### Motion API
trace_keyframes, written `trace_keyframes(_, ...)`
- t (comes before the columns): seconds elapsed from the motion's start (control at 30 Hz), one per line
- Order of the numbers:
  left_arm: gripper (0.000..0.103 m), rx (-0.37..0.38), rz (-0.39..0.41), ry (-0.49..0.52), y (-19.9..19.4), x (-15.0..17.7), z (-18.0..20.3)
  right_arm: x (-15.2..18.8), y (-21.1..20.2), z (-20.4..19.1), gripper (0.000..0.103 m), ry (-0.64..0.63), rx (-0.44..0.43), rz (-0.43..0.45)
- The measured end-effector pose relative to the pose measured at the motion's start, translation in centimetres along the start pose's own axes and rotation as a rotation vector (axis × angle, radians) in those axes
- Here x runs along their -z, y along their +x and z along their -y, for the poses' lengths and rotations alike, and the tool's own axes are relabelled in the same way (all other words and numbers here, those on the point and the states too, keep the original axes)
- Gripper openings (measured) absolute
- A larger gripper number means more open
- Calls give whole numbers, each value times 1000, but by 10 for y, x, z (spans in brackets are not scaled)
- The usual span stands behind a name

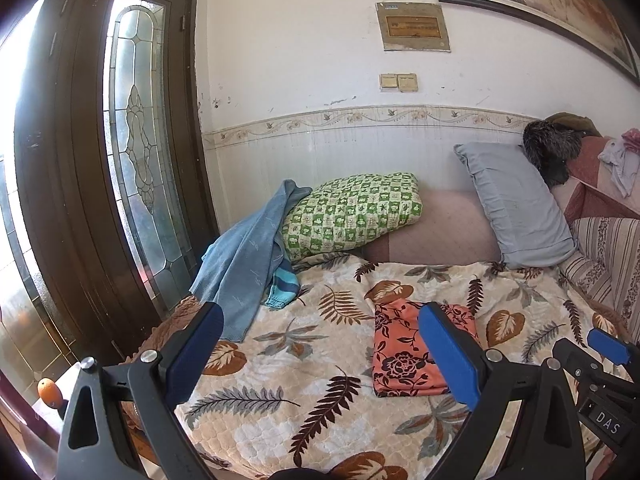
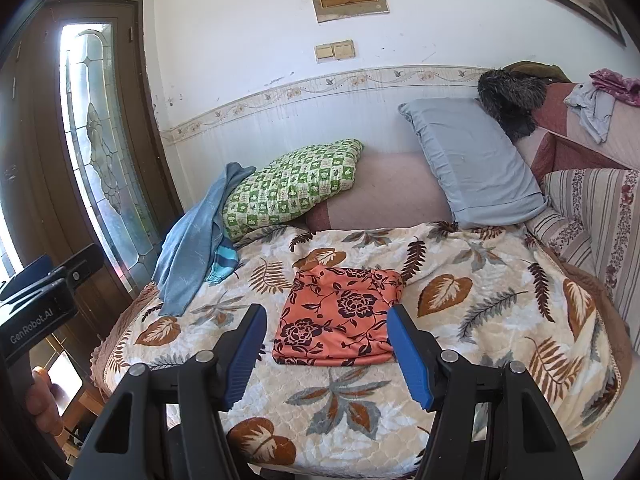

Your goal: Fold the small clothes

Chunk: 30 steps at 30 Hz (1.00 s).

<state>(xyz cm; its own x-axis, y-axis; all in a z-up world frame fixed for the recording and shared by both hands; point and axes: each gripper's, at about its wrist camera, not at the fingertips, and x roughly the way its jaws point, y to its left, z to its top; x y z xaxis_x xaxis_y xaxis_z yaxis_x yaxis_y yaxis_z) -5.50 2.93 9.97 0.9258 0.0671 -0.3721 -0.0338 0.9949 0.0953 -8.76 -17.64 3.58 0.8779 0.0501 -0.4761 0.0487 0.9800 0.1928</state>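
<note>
Orange floral garment point(image 2: 340, 316) looks folded already, both grippers, left gripper point(image 1: 320, 356) & right gripper point(image 2: 326, 348), hang open w/ nothing held. Next imo: the blue sweater point(image 1: 244, 264), grab by the hem.

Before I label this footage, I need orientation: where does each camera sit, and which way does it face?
Left wrist: on the left hand-held gripper, facing the bed; its open fingers and the right gripper's tip show.
Right wrist: on the right hand-held gripper, facing the bed; its open fingers and a hand show.
Shared: folded orange floral garment, blue sweater.
</note>
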Motion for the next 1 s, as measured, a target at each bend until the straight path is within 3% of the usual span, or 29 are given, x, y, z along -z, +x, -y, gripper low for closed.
trace_keyframes(1.0,98,76,-101,-20,55,1,0,-14,45,-15,66,-18,3,-35)
